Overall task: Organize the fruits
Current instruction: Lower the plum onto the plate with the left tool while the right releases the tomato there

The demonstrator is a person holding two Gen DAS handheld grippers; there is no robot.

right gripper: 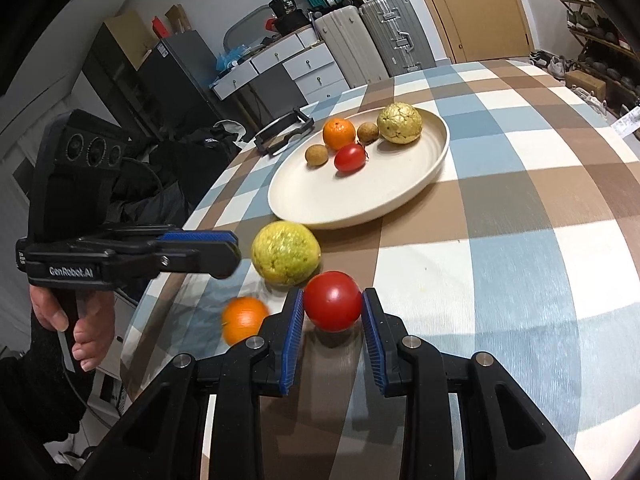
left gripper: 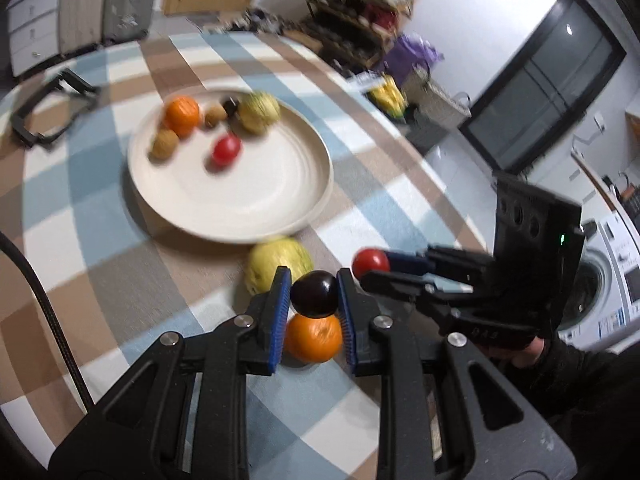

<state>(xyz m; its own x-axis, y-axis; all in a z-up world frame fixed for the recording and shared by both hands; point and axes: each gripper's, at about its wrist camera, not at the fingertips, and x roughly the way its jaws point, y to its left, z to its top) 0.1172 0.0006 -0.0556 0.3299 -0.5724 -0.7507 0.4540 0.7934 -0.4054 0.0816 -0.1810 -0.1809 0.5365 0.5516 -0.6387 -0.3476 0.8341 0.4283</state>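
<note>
My left gripper (left gripper: 314, 284) is shut on a small dark round fruit (left gripper: 314, 296), held above the checked tablecloth. Just beneath it on the cloth lie an orange (left gripper: 314, 340) and a yellow-green fruit (left gripper: 278, 260). My right gripper (right gripper: 333, 298) is shut on a red tomato (right gripper: 333, 302), low over the cloth. The cream plate (right gripper: 340, 204) stands beyond both and holds an orange (right gripper: 339, 133), two small brown fruits, a red tomato (right gripper: 350, 157) and a yellow-green fruit (right gripper: 400, 123). In the right wrist view the left gripper (right gripper: 228, 254) shows side-on at the left, its fruit hidden.
A black frame-like object (right gripper: 284, 132) lies on the table behind the plate. The table's curved edge (right gripper: 168, 280) runs close by on the left of the right wrist view. Suitcases (right gripper: 372, 40), drawers and a shoe rack (left gripper: 360, 12) stand around the room.
</note>
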